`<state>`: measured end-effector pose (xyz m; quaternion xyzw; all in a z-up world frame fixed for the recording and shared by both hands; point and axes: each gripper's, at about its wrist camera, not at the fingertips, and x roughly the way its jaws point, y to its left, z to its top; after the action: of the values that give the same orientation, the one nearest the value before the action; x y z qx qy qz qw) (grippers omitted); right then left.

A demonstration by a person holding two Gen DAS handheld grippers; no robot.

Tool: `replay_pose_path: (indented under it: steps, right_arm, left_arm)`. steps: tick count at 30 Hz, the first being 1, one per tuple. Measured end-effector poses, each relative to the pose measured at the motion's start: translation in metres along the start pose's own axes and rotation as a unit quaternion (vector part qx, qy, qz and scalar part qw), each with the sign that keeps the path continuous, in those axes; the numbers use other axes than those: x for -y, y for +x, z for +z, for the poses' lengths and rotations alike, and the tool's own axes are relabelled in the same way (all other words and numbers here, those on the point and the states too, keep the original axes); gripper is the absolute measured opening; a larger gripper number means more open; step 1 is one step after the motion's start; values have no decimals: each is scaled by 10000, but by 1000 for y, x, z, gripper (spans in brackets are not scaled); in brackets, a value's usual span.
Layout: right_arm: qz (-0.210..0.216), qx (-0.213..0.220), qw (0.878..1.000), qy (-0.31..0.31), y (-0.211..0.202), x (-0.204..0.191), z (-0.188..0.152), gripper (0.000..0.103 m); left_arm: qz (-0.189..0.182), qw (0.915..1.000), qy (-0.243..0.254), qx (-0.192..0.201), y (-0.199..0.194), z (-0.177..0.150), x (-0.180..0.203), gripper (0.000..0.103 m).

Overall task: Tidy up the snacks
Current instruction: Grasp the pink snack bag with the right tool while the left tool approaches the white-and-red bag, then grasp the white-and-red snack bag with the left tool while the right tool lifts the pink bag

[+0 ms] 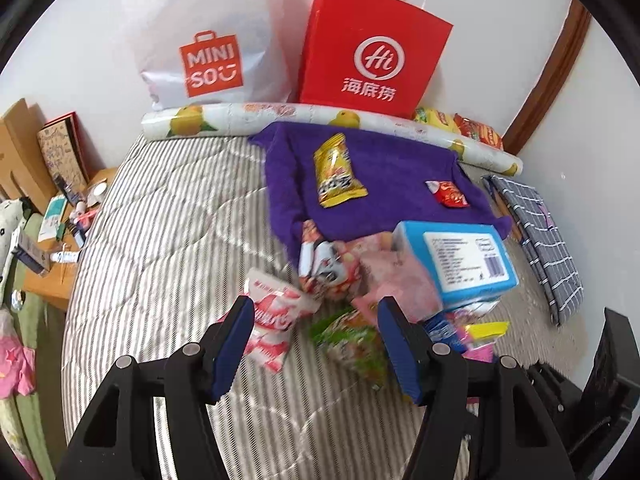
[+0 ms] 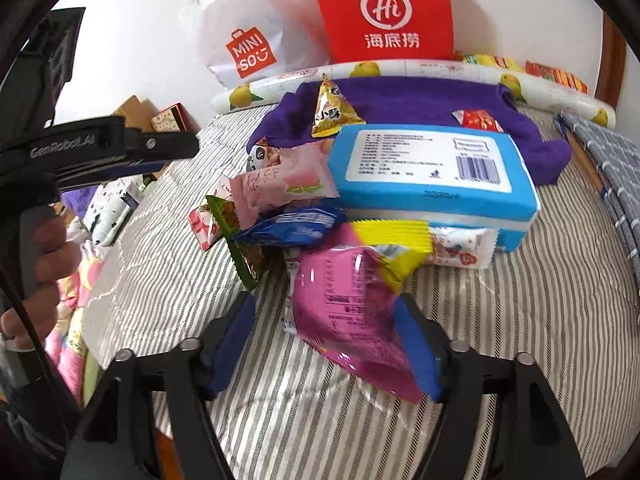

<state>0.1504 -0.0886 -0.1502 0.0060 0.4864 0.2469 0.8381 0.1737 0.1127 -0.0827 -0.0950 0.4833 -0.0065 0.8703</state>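
Note:
Snack packets lie in a pile on a striped mattress (image 1: 168,240). My left gripper (image 1: 316,344) is open and empty just above a pink-and-white packet (image 1: 272,320) and a green packet (image 1: 352,340). My right gripper (image 2: 324,344) is open, with a magenta-and-yellow packet (image 2: 352,300) lying between its fingers. A blue wet-wipes pack (image 2: 432,168) tops the pile. A purple cloth (image 1: 376,184) behind holds a yellow packet (image 1: 336,172) and a small red packet (image 1: 450,194). The left gripper's body (image 2: 100,148) shows at left in the right wrist view.
A white MINISO bag (image 1: 208,40) and a red paper bag (image 1: 372,48) lean on the wall behind a rolled lemon-print sheet (image 1: 320,116). A folded plaid cloth (image 1: 540,232) lies at right. A cluttered wooden table (image 1: 52,240) stands at left.

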Motion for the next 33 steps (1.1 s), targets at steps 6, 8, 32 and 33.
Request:
replay_pose_path:
  steps: [6, 8, 32, 33]
  right_arm:
    - [-697, -37, 9969, -371, 20, -16, 0, 75]
    - [-899, -16, 9946, -513, 26, -21, 0, 75]
    - [-1337, 679, 9878, 414, -52, 67, -17, 62]
    - [-1321, 676, 9879, 444, -52, 69, -17, 62]
  left_arm:
    - [24, 9999, -153, -23, -3, -12, -17, 62]
    - [40, 9998, -199, -23, -4, -17, -23, 62]
    - [329, 9986, 254, -337, 73, -32, -32, 62]
    - [373, 9983, 283, -335, 77, -30, -32, 62]
